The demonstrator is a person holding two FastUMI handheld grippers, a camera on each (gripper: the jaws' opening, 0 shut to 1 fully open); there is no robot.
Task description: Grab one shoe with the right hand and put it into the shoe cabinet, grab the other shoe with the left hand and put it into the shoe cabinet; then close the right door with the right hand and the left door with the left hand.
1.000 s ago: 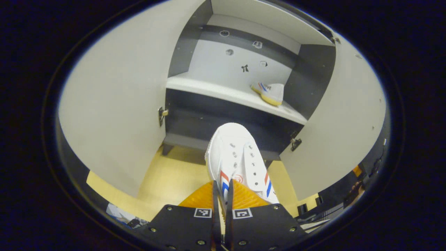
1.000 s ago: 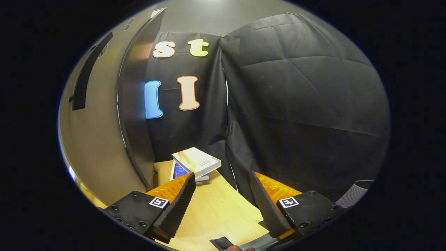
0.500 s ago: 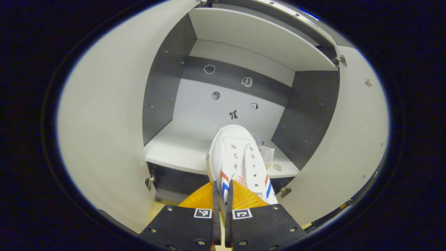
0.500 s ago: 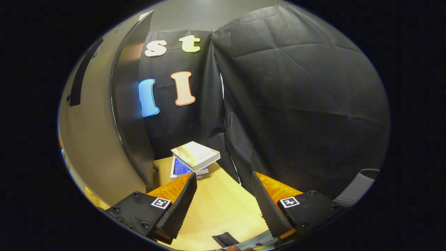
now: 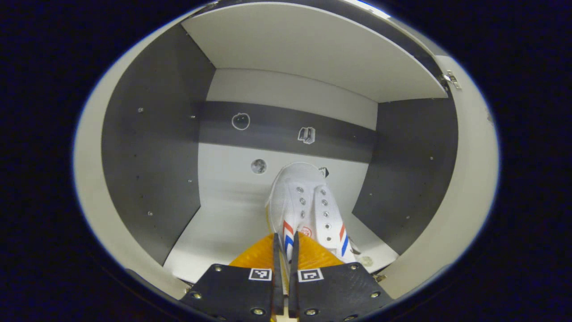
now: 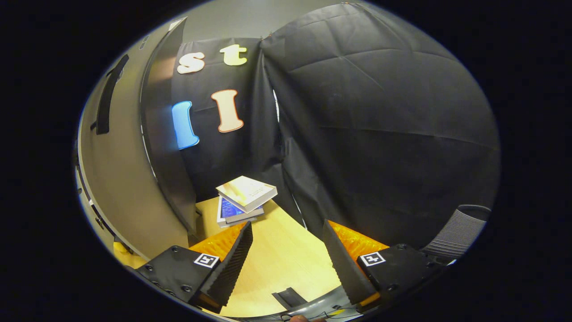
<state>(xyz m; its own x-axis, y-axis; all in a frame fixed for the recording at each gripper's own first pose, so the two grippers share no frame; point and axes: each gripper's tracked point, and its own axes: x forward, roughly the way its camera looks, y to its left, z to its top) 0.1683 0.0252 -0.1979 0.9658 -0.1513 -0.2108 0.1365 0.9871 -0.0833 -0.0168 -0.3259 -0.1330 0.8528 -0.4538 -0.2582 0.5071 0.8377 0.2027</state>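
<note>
Shoe (image 5: pixel 304 203) hangs pinched by its heel in the left tongs (image 5: pixel 283 264), toe pointing into the cabinet (image 5: pixel 147 147) above the shelf (image 5: pixel 223 228). This looks like the second shoe's placing: next, lower it to the shelf and let go. Right tongs (image 6: pixel 286 261) gape empty over the desk (image 6: pixel 277 264) near some books (image 6: pixel 243 197).

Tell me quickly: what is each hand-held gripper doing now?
Left hand-held gripper: closed on the white shoe.
Right hand-held gripper: open, holding nothing.
</note>
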